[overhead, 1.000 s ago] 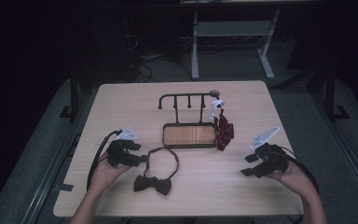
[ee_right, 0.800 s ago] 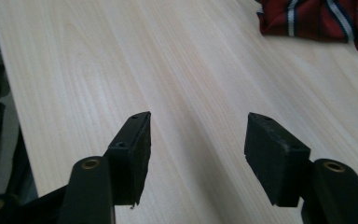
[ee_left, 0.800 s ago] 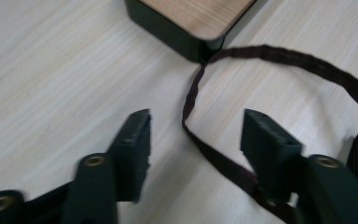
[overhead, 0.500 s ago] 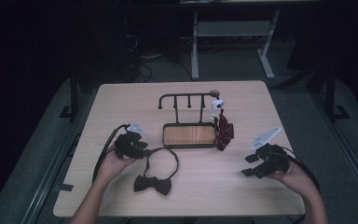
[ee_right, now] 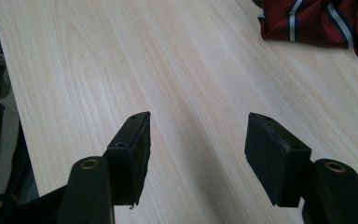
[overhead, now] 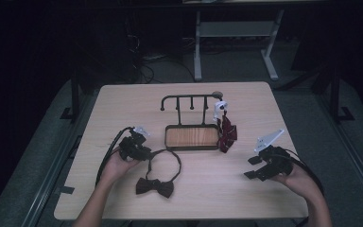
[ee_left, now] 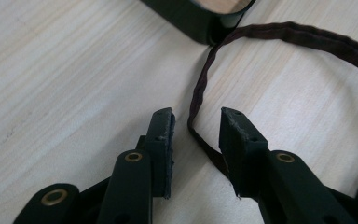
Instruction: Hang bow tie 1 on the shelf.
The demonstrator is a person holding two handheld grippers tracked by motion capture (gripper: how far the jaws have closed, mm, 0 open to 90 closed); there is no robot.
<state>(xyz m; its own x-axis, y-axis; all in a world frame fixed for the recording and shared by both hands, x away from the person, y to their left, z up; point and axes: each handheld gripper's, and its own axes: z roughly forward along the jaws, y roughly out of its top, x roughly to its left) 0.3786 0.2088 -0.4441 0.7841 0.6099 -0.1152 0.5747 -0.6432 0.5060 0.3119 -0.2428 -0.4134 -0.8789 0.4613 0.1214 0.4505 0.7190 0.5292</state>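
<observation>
A dark bow tie (overhead: 154,186) lies on the table's near side, and its thin strap (overhead: 170,156) loops up toward the stand. My left gripper (overhead: 145,153) sits low at the loop's left side. In the left gripper view the strap (ee_left: 199,93) runs between the two pads of that gripper (ee_left: 196,123). The jaws have just been closing around it, and a gap still shows on both sides. My right gripper (overhead: 251,168) rests at the near right, open over bare wood (ee_right: 198,128). A red striped tie (overhead: 227,133) (ee_right: 317,21) hangs from the stand's right end.
A black hook rack (overhead: 189,98) on a wood-floored black base (overhead: 191,137) stands mid-table, and its corner (ee_left: 200,23) lies just beyond the strap. A small white tag (overhead: 220,106) sits at the rack's right end. The light wooden table (overhead: 123,104) ends close behind the right gripper.
My left gripper has slid right and slightly down onto the bow tie's strap, and its jaws have narrowed around it. The right gripper has kept still.
</observation>
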